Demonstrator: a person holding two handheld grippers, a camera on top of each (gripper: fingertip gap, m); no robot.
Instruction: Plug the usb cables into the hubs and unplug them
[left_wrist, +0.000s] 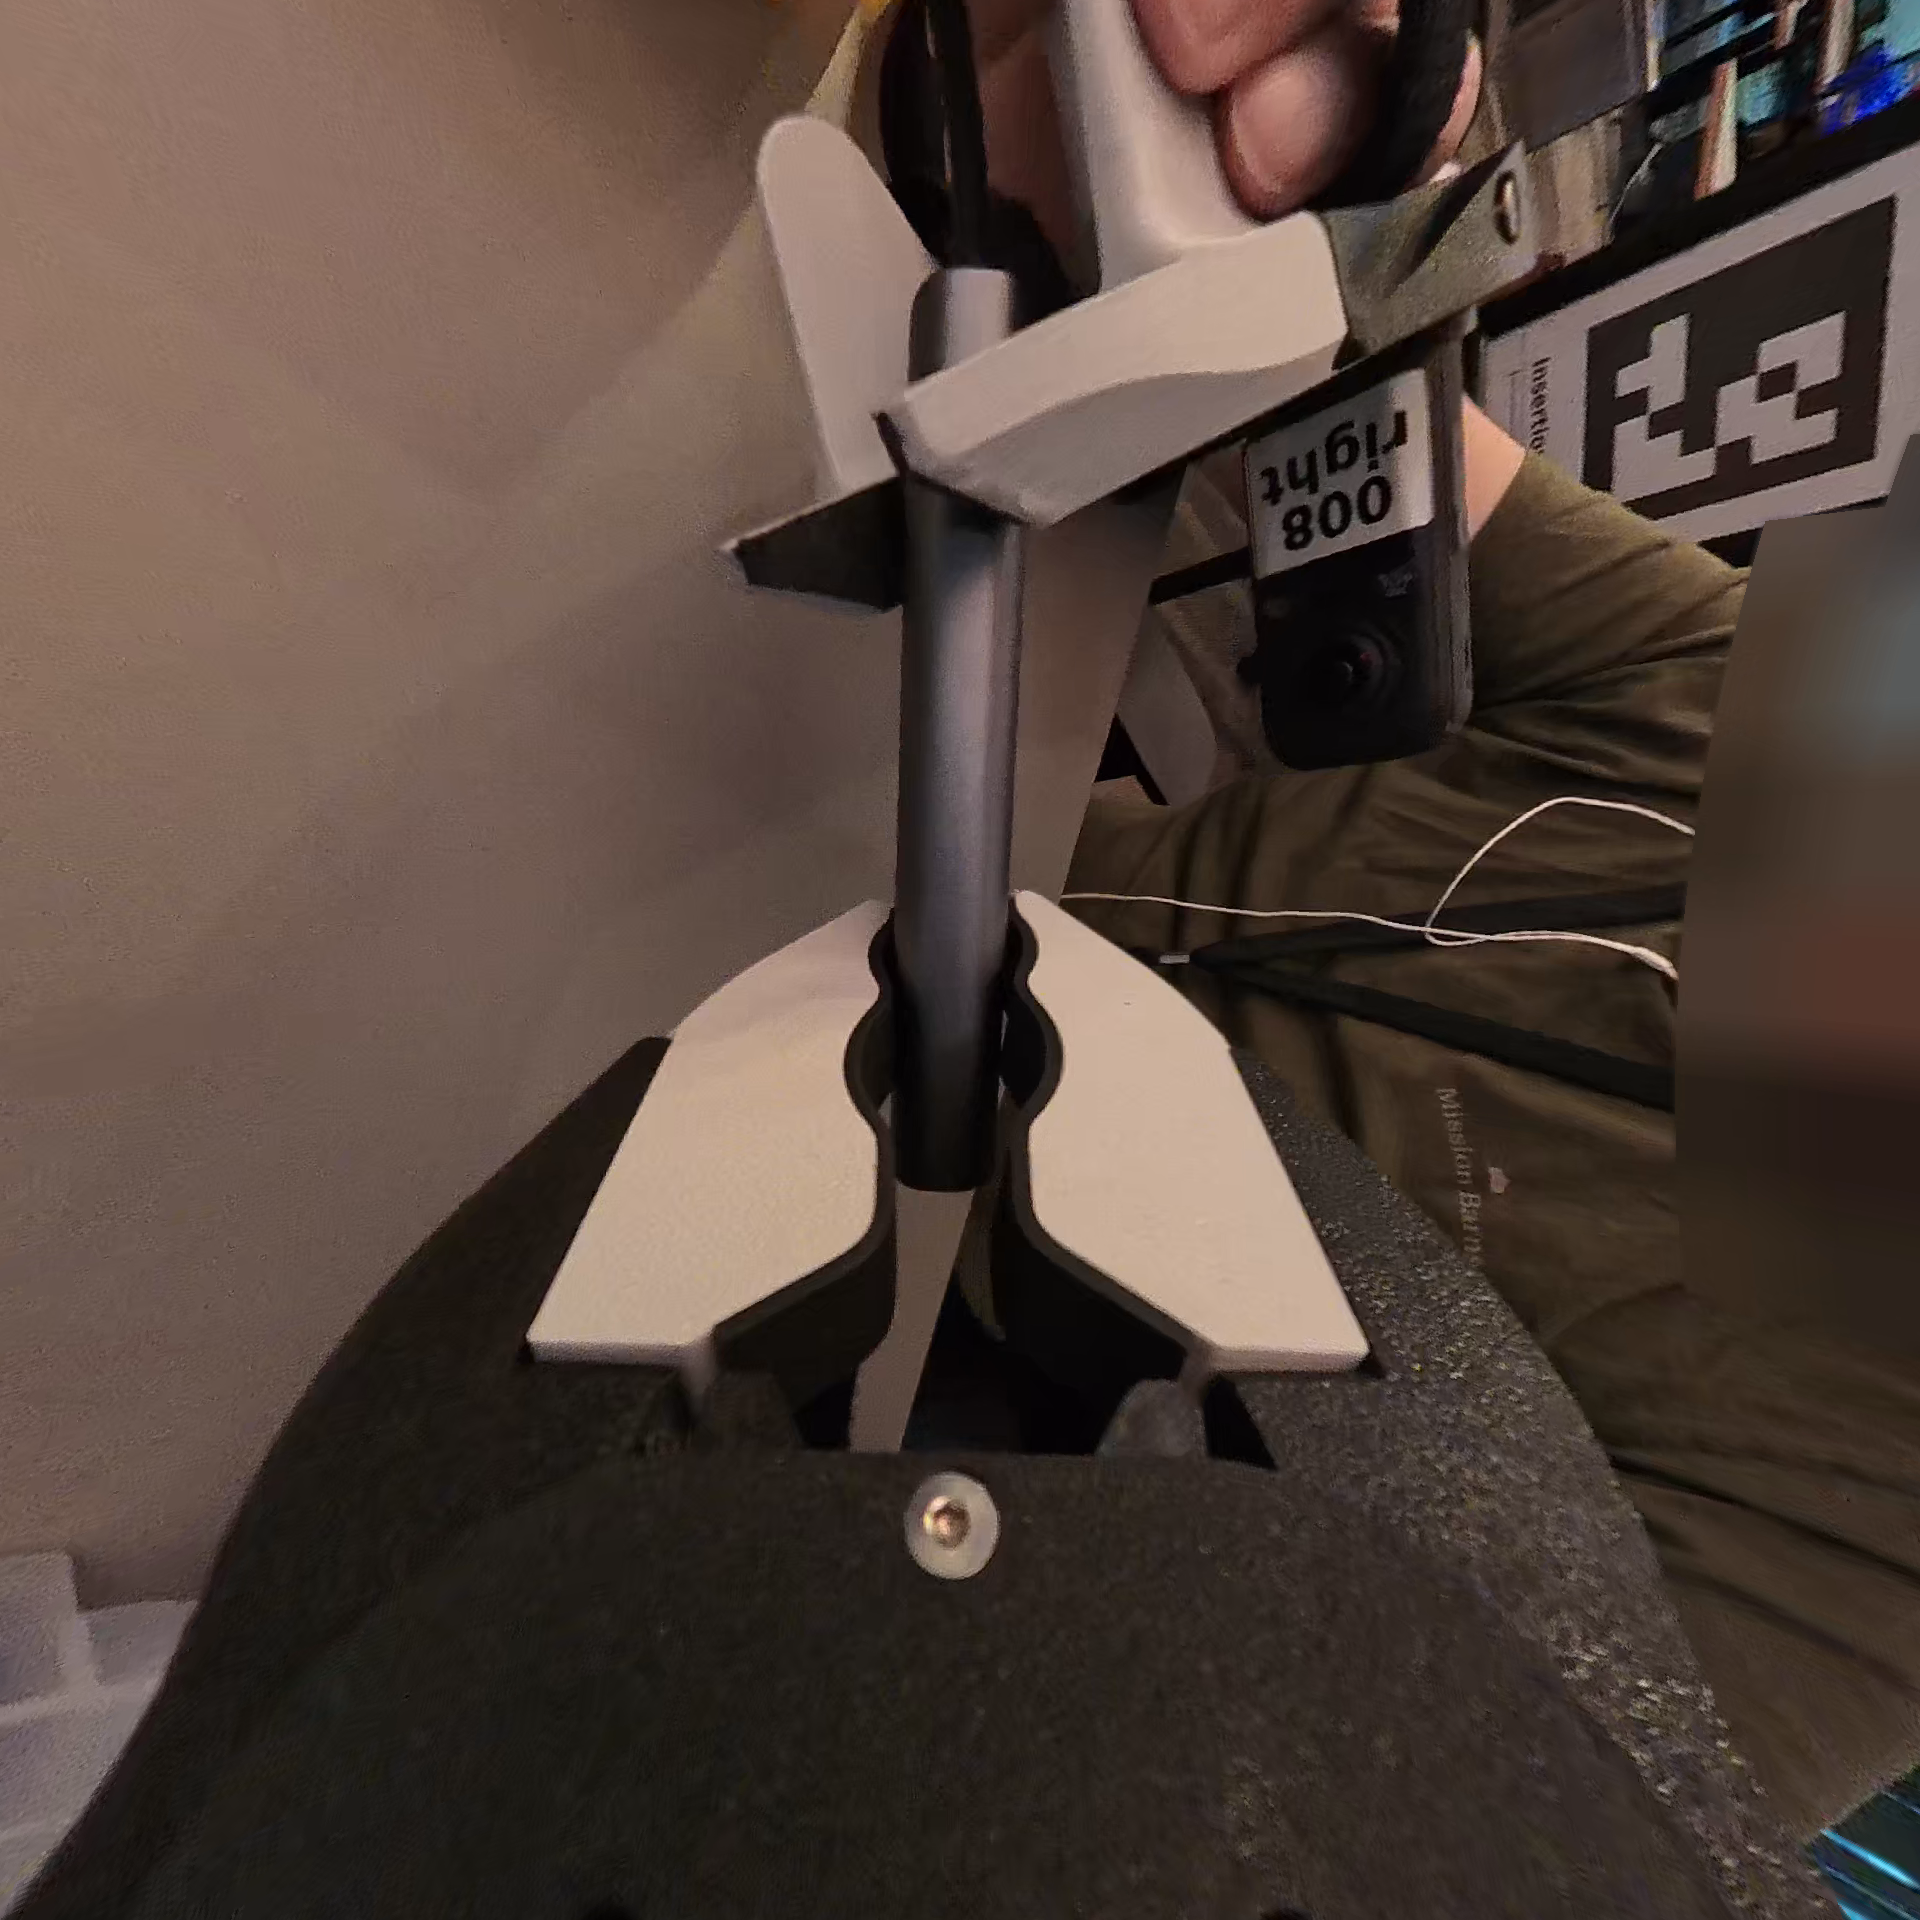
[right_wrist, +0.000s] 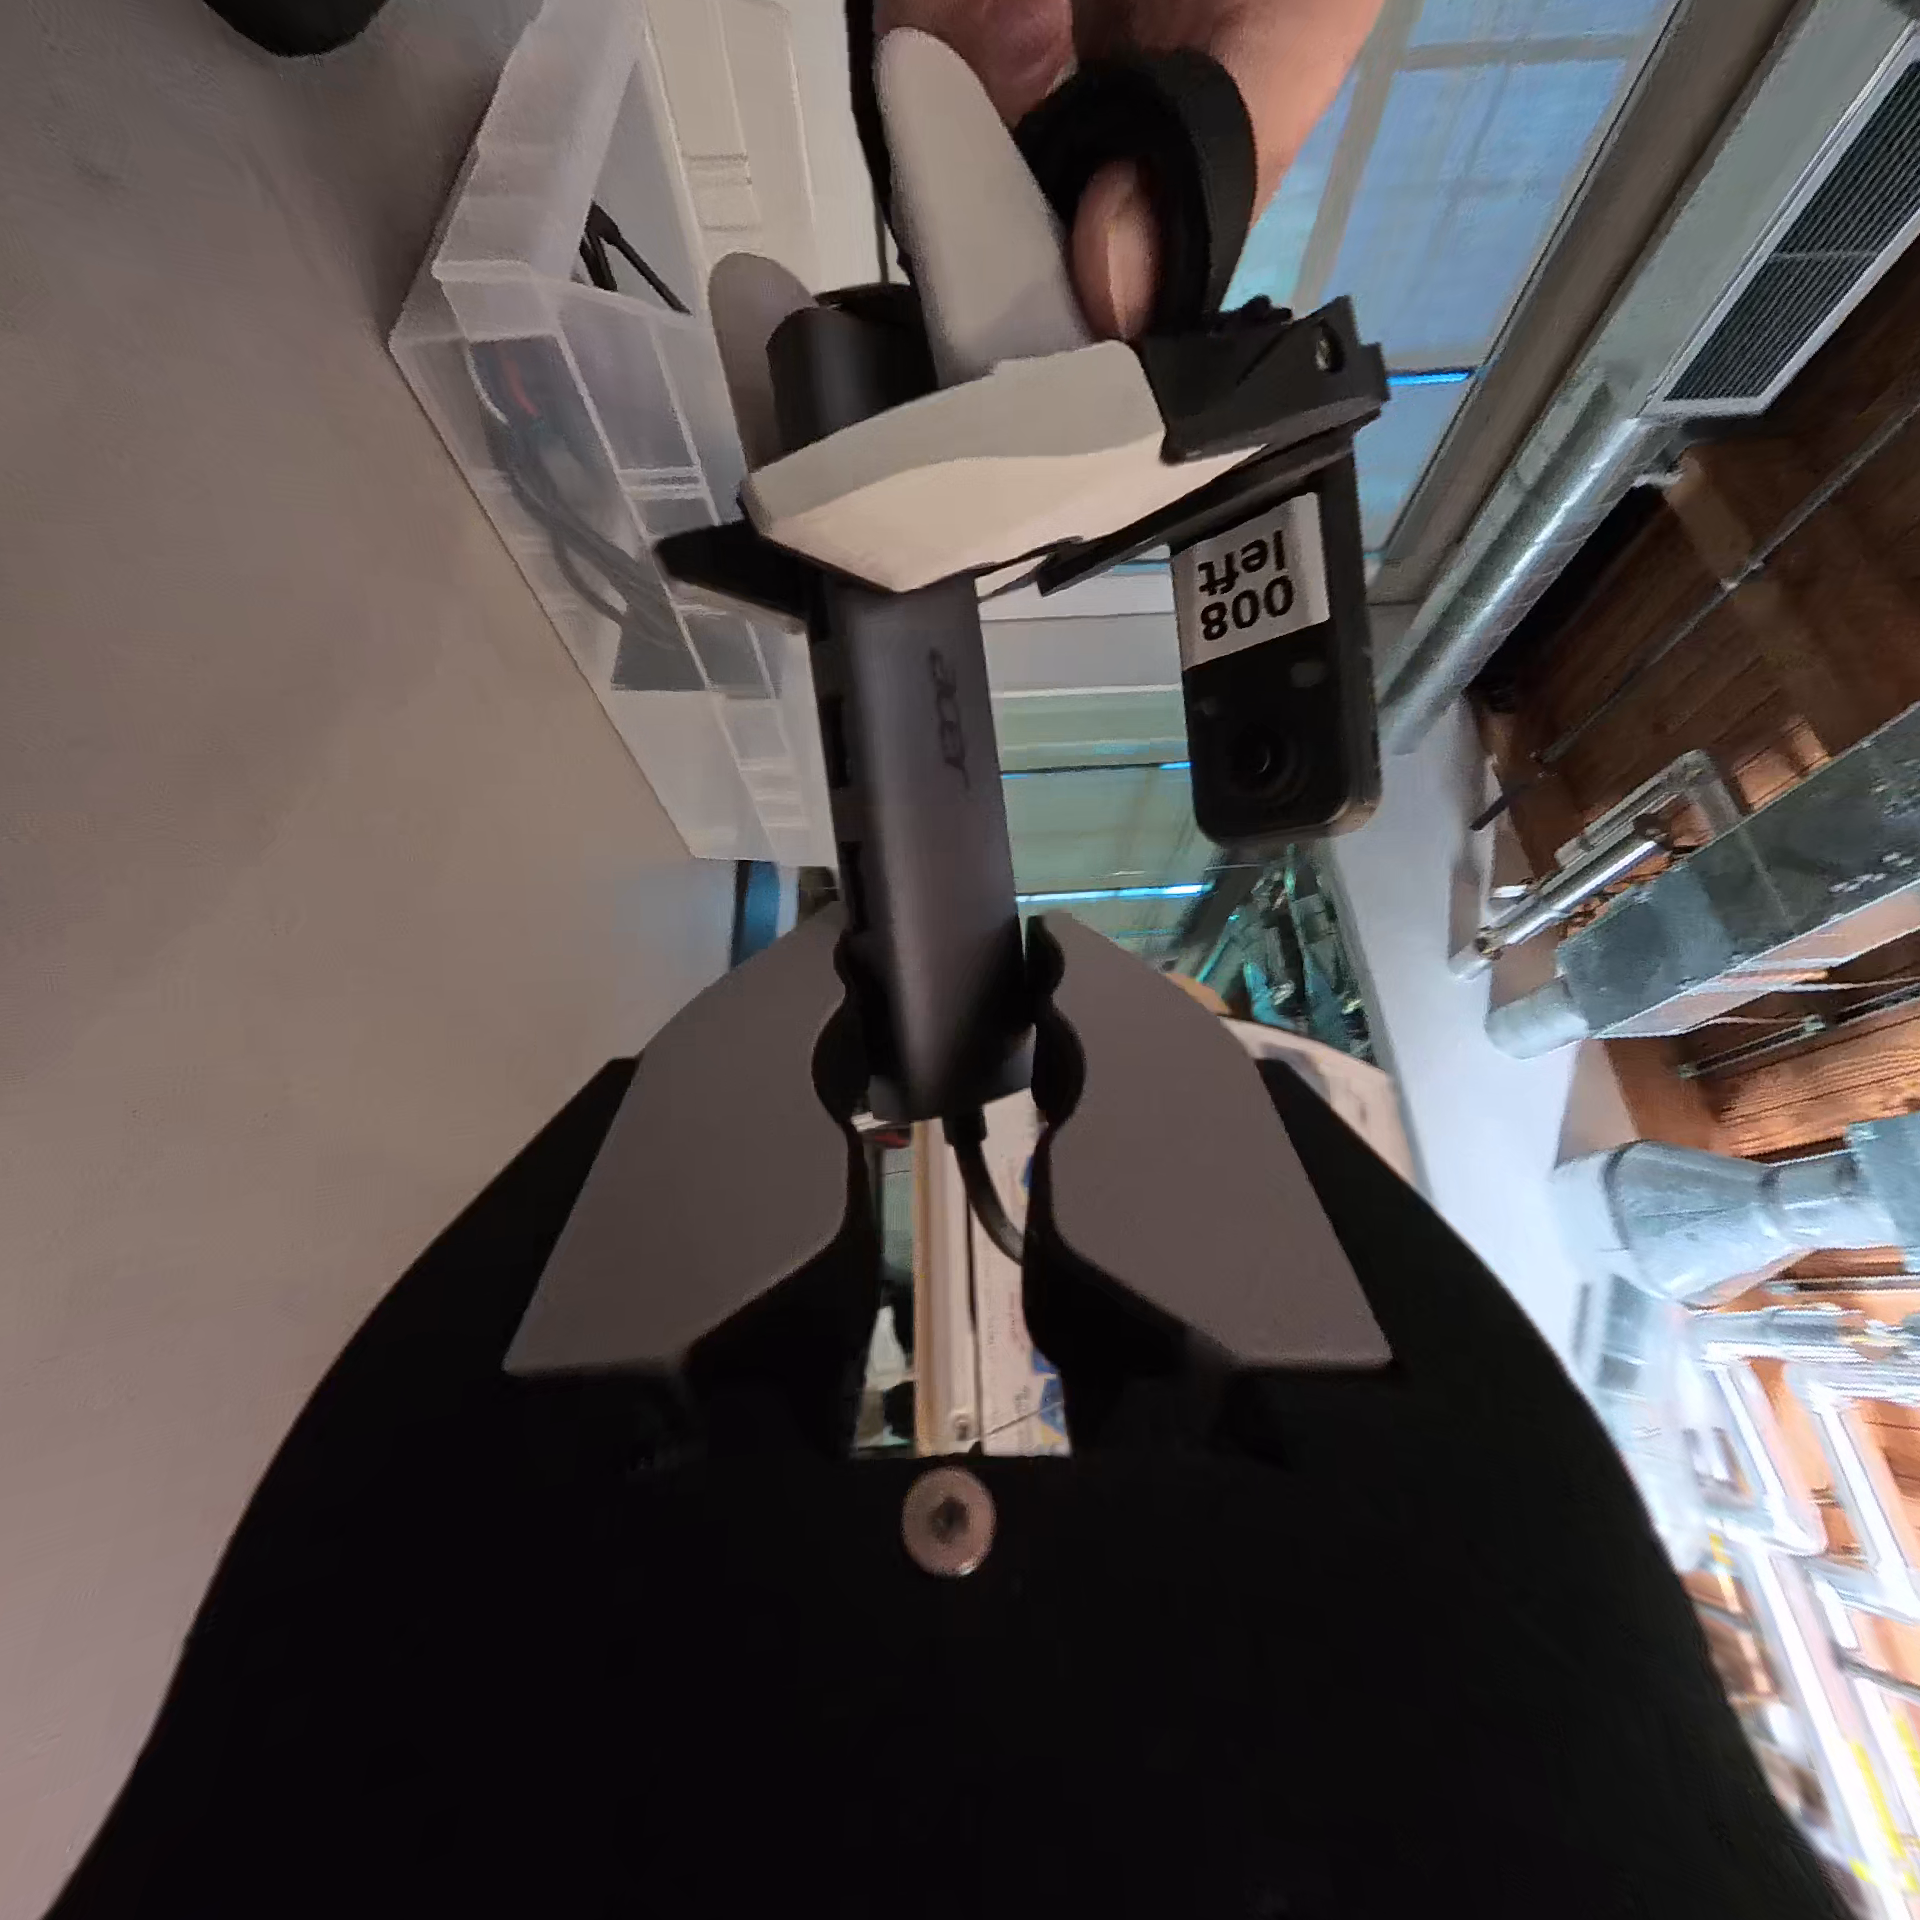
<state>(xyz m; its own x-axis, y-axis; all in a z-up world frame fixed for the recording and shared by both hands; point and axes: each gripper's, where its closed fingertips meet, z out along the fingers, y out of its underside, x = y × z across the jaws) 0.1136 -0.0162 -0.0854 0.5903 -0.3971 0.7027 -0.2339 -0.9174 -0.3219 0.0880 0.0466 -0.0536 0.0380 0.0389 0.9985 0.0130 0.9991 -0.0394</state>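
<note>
A clear plastic organizer box (right_wrist: 613, 499) sits at ten o'clock on a pale tabletop (right_wrist: 208, 727), with ductwork (right_wrist: 1714, 935) at three o'clock. A grey USB hub (right_wrist: 920, 831) spans straight between both grippers. The right gripper (right_wrist: 940, 1029) and left gripper (left_wrist: 951, 1023) each clamp tight on one end of it, a black cable (right_wrist: 987, 1195) trailing from the right-held end.

White sticker on each wrist camera (left_wrist: 1356, 582), logo on grey hub (right_wrist: 925, 790) (wording withheld), square marker board (left_wrist: 1745, 353)

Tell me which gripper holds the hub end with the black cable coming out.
The right gripper: the black cable leaves the slim grey metal hub between its fingers.
</note>
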